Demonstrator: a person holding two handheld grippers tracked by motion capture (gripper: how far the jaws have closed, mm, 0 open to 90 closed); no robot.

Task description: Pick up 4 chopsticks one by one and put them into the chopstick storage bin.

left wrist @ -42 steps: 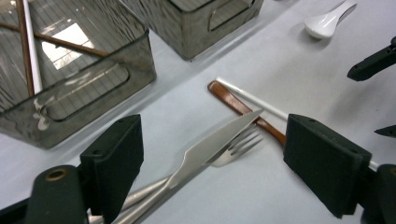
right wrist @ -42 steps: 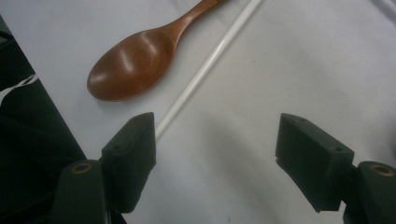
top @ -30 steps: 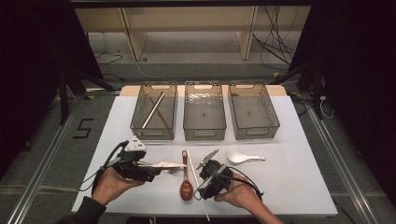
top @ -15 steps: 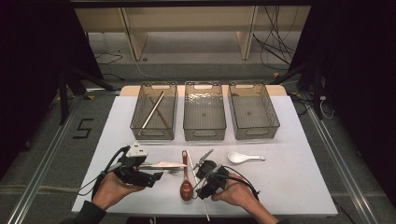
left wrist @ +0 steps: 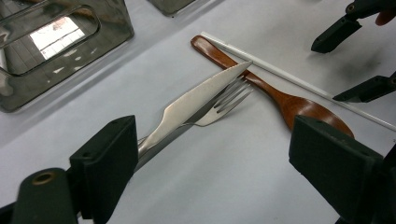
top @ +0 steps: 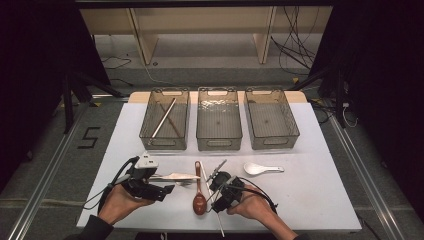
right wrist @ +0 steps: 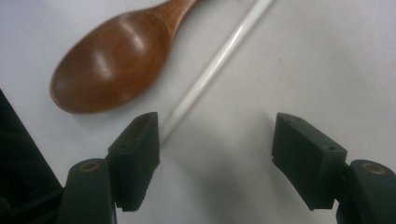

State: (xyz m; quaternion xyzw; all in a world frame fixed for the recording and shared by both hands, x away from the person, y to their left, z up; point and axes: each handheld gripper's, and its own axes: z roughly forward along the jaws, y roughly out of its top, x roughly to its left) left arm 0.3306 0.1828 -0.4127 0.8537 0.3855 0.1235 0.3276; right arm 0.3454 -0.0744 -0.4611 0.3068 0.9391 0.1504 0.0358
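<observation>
We are sorting cutlery on the white surface (top: 310,200), and the move ahead looks like a pick of the thin white chopstick-like rod (right wrist: 212,70). In the right gripper view the rod runs from about one o'clock down to seven o'clock, its lower end passing just inside the left pad of the right claw (right wrist: 215,158); we cannot tell whether it touches that pad. Its long axis crosses the claw's gap at a slant, so the pads would meet it at an angle rather than squarely unless we turn the wrist first.

Beside the rod, at about ten o'clock, lies the brown wooden spoon (right wrist: 109,67), bowl up and close enough to be caught by accident. In the high view the right claw (top: 218,186) sits over the rod and is the nearer hand.

The right claw stands wide, its jaws having just been closing a little, with the rod's end at the edge of the gap and no grip made.

The left claw (left wrist: 212,163) is also spread wide and holds nothing. A steel table knife (left wrist: 196,105) lies across a steel fork (left wrist: 224,105), and their handles run down beside its left pad. Three clear plastic bins (top: 219,142) stand at twelve o'clock; the left one holds a wooden chopstick (top: 164,117). A white ceramic soup spoon (top: 260,169) lies at two o'clock of the right claw.
</observation>
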